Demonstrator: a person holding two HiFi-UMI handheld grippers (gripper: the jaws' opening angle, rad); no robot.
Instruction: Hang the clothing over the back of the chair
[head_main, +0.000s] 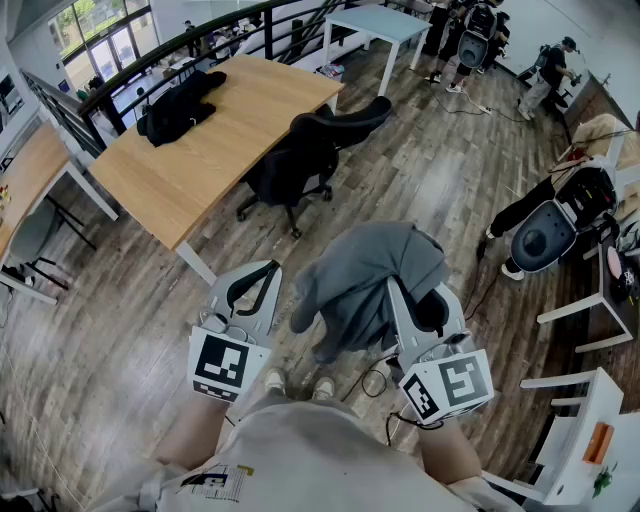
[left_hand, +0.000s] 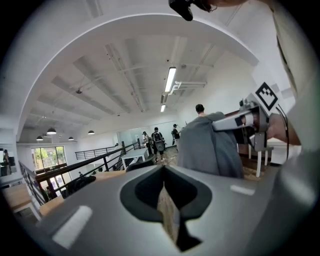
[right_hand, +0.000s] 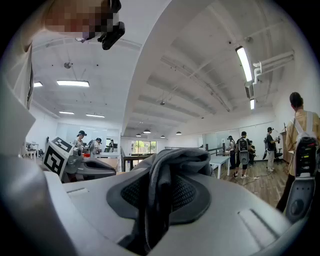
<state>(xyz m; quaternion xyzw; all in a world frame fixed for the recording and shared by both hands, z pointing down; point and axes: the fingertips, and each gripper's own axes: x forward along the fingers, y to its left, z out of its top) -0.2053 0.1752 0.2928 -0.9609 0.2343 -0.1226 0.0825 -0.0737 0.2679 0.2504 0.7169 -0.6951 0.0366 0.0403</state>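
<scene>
A grey garment (head_main: 365, 280) hangs bunched in the air in front of me, above the wooden floor. My right gripper (head_main: 402, 292) is shut on it; in the right gripper view the cloth (right_hand: 175, 162) is pinched between the jaws (right_hand: 160, 187) and bulges over them. My left gripper (head_main: 268, 270) is held level to the left of the garment, apart from it, with its jaws (left_hand: 164, 175) shut on nothing. The left gripper view shows the garment (left_hand: 205, 145) and the right gripper (left_hand: 235, 122) to its right. A black office chair (head_main: 310, 150) stands further ahead beside the wooden table (head_main: 230, 140).
A black garment (head_main: 180, 105) lies on the wooden table. A dark railing (head_main: 170, 65) runs behind it, and a white table (head_main: 375, 25) stands at the back. People (head_main: 465, 40) stand at the back right. White furniture (head_main: 580, 320) lines the right side.
</scene>
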